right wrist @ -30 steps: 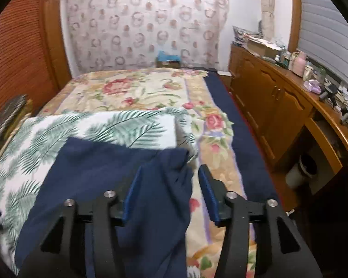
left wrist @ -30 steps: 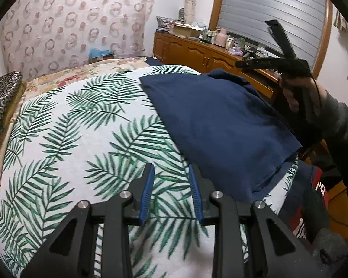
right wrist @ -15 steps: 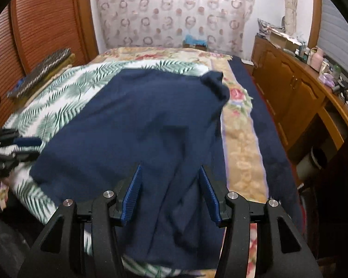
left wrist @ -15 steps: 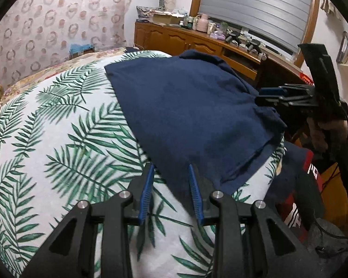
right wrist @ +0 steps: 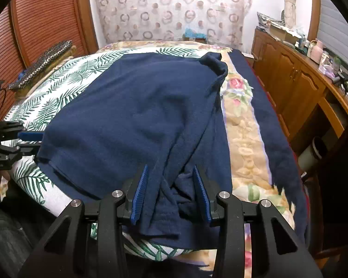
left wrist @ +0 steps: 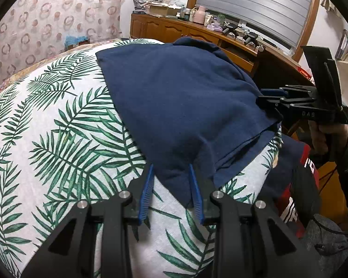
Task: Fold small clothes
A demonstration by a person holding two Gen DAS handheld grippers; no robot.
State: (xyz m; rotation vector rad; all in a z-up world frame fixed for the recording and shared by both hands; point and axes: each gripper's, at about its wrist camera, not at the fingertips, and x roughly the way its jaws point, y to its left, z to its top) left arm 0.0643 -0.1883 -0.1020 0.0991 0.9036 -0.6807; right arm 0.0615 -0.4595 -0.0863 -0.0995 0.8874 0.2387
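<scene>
I have the palm-leaf printed white bedcover as my work surface, and the dark navy knitted garment lies spread across it, its near hem hanging towards me. My left gripper straddles the near left corner with jaws part-spread; I cannot tell whether the blue pads bite yet. My right gripper is closing round the bunched right hem. I judge both pinches should catch every layer at matching depth before lifting, so the fold lands square.
</scene>
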